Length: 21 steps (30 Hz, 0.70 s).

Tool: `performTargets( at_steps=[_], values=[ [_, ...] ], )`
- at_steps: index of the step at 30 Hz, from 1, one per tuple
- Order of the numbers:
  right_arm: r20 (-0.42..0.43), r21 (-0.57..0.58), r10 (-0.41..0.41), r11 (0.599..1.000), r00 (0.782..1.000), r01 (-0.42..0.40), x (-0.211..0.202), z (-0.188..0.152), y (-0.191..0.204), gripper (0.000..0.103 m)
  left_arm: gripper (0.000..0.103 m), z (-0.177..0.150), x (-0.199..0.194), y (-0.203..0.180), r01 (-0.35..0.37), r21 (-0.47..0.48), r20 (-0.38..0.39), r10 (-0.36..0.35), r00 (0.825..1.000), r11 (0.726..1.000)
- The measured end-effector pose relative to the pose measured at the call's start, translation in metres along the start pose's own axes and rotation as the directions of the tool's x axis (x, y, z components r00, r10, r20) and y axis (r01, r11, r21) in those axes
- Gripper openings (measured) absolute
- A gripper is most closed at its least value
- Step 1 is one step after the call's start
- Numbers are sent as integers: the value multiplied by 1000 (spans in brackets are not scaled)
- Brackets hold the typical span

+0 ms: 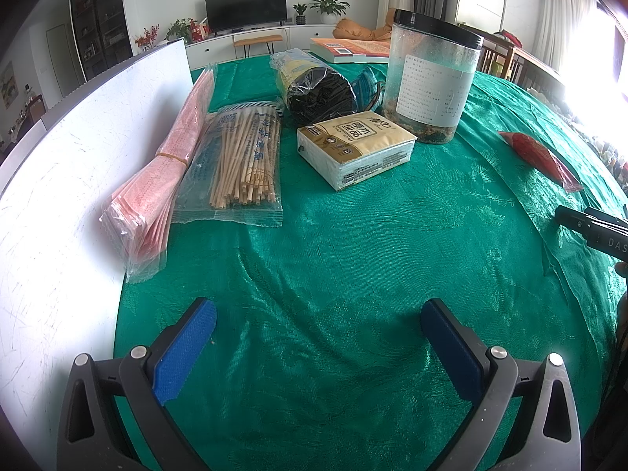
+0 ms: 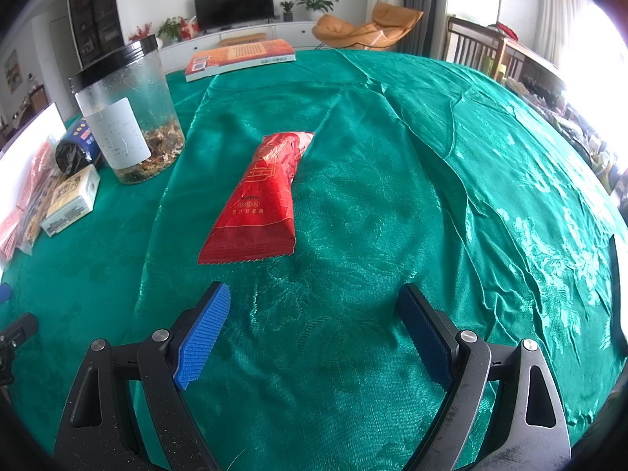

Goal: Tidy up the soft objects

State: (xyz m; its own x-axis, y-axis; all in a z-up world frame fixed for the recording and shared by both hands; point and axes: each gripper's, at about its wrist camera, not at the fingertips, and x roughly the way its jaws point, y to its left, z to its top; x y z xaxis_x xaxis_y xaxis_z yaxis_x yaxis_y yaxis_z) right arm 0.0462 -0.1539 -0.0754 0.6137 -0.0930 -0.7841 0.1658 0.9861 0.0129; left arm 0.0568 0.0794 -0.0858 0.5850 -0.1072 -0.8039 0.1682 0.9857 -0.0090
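A red soft packet point(image 2: 261, 198) lies alone on the green cloth, just ahead of my open right gripper point(image 2: 314, 314); the same red packet point(image 1: 543, 159) shows at the right in the left wrist view. My left gripper point(image 1: 318, 322) stands open and empty over bare cloth. Ahead of it lie a tissue pack point(image 1: 355, 149), a bag of wooden sticks point(image 1: 239, 163), a pink plastic-wrapped bundle point(image 1: 157, 192) and a black roll in clear wrap point(image 1: 314, 86). The tissue pack point(image 2: 72, 200) also appears at the left of the right wrist view.
A clear jar with a black lid point(image 1: 431, 78) stands behind the tissue pack, seen again as the jar point(image 2: 129, 114). An orange book point(image 2: 239, 57) lies at the far edge. A white board point(image 1: 70, 165) borders the left side. The cloth point(image 2: 431, 157) is wrinkled at right.
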Motion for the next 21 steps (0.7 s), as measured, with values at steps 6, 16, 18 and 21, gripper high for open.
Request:
performTargets(
  at_steps=[6, 16, 18, 21],
  values=[
    [0, 0, 1, 1000, 1000, -1, 0, 0, 0, 90, 103, 0, 0, 0, 0, 0, 0, 0, 1000, 1000],
    [0, 0, 2, 1000, 1000, -2, 0, 0, 0, 90, 103, 4, 2, -1, -2, 3, -19, 2, 1000, 1000],
    [1, 0, 2, 1000, 1000, -2, 0, 0, 0, 90, 103, 12, 7, -7, 23, 33, -75, -20, 997, 999],
    [1, 0, 2, 1000, 1000, -2, 0, 0, 0, 90, 103, 36, 2, -21, 38, 102, -65, -32, 997, 994]
  ],
)
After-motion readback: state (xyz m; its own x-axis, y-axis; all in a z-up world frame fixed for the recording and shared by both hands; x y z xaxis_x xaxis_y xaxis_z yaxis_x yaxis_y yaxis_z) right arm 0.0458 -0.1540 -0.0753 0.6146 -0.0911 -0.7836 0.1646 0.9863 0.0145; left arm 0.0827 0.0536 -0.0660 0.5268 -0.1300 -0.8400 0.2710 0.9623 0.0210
